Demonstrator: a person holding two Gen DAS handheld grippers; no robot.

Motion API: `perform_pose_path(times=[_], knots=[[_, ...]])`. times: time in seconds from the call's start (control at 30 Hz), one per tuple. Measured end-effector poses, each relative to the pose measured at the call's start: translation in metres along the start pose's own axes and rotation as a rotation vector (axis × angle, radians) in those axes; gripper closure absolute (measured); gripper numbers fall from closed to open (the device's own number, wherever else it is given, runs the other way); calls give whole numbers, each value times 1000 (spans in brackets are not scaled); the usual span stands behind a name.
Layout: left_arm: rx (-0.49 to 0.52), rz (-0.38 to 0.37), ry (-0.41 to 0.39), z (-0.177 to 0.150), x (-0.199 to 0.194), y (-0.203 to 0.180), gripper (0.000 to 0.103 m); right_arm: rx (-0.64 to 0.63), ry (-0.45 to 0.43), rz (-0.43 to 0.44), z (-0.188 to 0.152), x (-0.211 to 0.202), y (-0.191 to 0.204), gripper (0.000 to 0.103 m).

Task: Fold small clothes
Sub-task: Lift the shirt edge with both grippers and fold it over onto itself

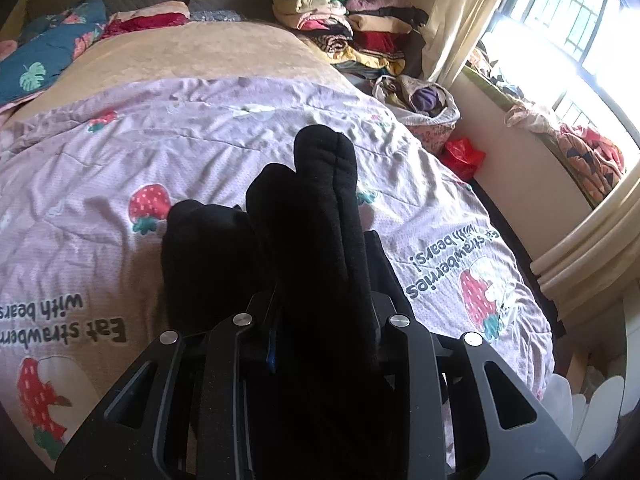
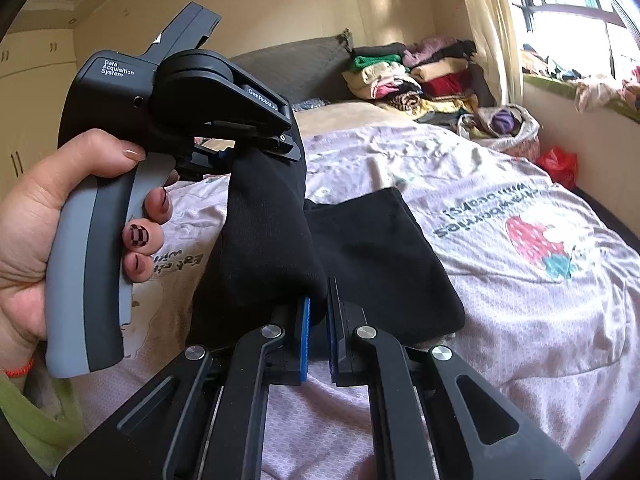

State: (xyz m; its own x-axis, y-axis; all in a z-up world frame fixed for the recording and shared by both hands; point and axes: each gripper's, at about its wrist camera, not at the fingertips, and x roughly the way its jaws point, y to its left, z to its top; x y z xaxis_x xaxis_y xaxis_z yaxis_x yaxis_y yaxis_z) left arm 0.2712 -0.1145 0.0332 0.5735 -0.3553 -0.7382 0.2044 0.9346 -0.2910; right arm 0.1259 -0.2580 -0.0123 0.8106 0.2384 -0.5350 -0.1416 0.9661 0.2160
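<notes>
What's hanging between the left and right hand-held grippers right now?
In the right wrist view, a black garment spans from the left hand-held gripper to the right hand-held gripper, both clamped on it.

Left gripper (image 2: 256, 152): black housing printed "Data Acquisition System" and "GenRobot.AI", with a grey-and-black curved handle behind the claw. Hand (image 2: 48, 216) on the handle: dark-patterned painted nails, orange cord bracelet (image 2: 18, 369) at the wrist, lime-green sleeve (image 2: 36, 412) below. Right gripper (image 2: 318, 312): black linkage arms behind the claw, round silver screws (image 2: 364, 332), blue pads (image 2: 305, 320) lining the fingers.
</notes>
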Motion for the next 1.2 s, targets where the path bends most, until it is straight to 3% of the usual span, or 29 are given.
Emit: perform_pose_path(times=[0.4,0.97,1.1,1.2], knots=[[5,-1,65,0,32,-13,81,174,77,73,-1,10,-30,97],[55,35,140,-7,82,-34,67,481,258,228,-14,31,-82,96],[63,45,157,-8,94,-40,55,528,275,248,-18,30,-90,95],[57,16,154,-6,97,-42,31,562,296,249,-22,30,-96,94]])
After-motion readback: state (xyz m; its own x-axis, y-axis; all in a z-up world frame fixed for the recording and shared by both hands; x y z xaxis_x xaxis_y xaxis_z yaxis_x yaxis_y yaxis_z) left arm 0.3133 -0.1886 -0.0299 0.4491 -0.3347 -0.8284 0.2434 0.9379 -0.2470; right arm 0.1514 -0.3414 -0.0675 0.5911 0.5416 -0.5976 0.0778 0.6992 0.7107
